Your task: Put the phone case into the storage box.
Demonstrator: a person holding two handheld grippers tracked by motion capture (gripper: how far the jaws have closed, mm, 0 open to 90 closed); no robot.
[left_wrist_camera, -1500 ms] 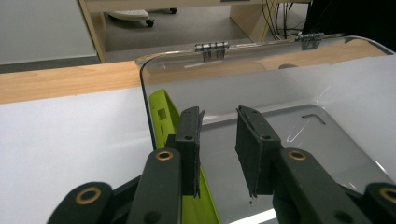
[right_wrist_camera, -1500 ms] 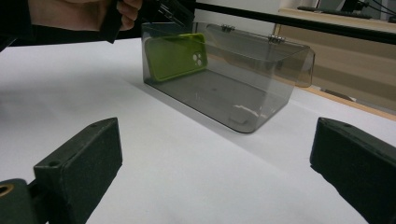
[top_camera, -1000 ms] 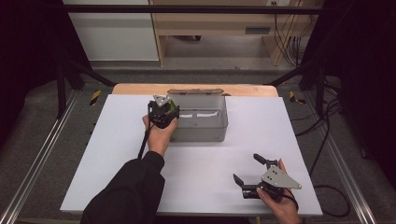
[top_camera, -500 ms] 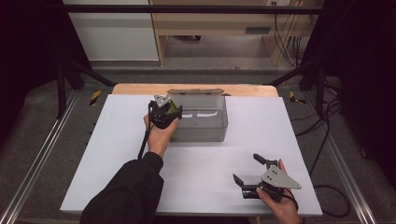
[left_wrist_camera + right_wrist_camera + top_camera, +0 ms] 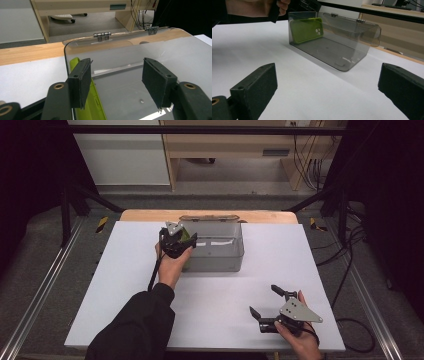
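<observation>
Left gripper (image 5: 179,240) poised above the left end of a clear smoked plastic box (image 5: 215,251) whose hinged lid (image 5: 130,40) stands open behind it; the jaws have just been opening and now stand moderately apart with nothing pressed between the pads. In the left gripper view the 2 black pads (image 5: 82,80) frame the box interior, and a lime-green phone case (image 5: 92,105) stands on edge just below and beside the left-hand pad, leaning against the end wall of the box; whether pad and case still touch cannot be told. The right gripper view shows the same case (image 5: 307,29) inside the box (image 5: 337,47), upright against the end wall nearest the person's left hand (image 5: 172,265), its camera cut-out facing inward. Right gripper (image 5: 267,307) rests low over the white table surface (image 5: 125,285), well apart from the box and toward the person, jaws spread wide and empty, pointing toward the box across bare tabletop.
</observation>
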